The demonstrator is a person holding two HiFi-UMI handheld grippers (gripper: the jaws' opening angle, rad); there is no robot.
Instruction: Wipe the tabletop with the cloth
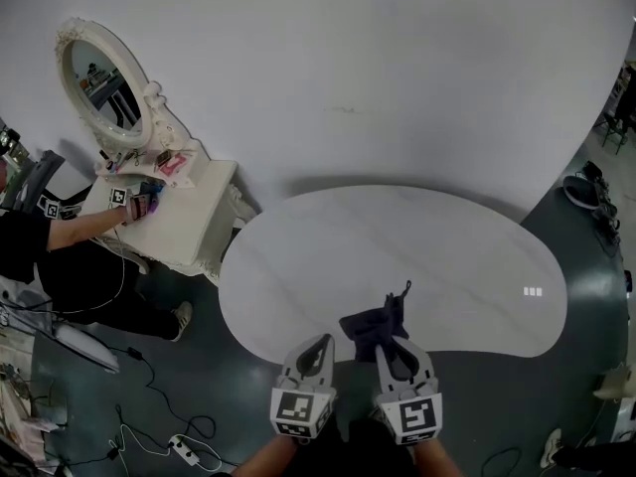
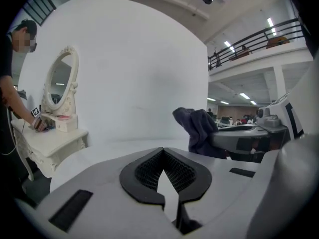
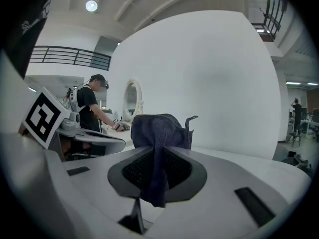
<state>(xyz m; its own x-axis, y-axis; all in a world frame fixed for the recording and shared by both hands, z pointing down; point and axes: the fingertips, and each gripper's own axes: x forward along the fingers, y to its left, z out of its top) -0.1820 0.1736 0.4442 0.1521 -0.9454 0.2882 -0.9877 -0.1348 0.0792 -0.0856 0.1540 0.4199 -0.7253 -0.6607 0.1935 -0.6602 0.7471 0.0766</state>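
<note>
Right gripper [image 1: 393, 346] is clamped on a dark cloth [image 1: 370, 324], which is bunched up at the near edge of the white oval table [image 1: 417, 246]; left gripper [image 1: 320, 346] sits just beside it, jaws closed together, holding nothing.

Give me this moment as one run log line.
right gripper: shut on cloth | left gripper: shut, empty | cloth: dark, bunched, at near edge of tabletop | contact with tabletop: unclear
</note>
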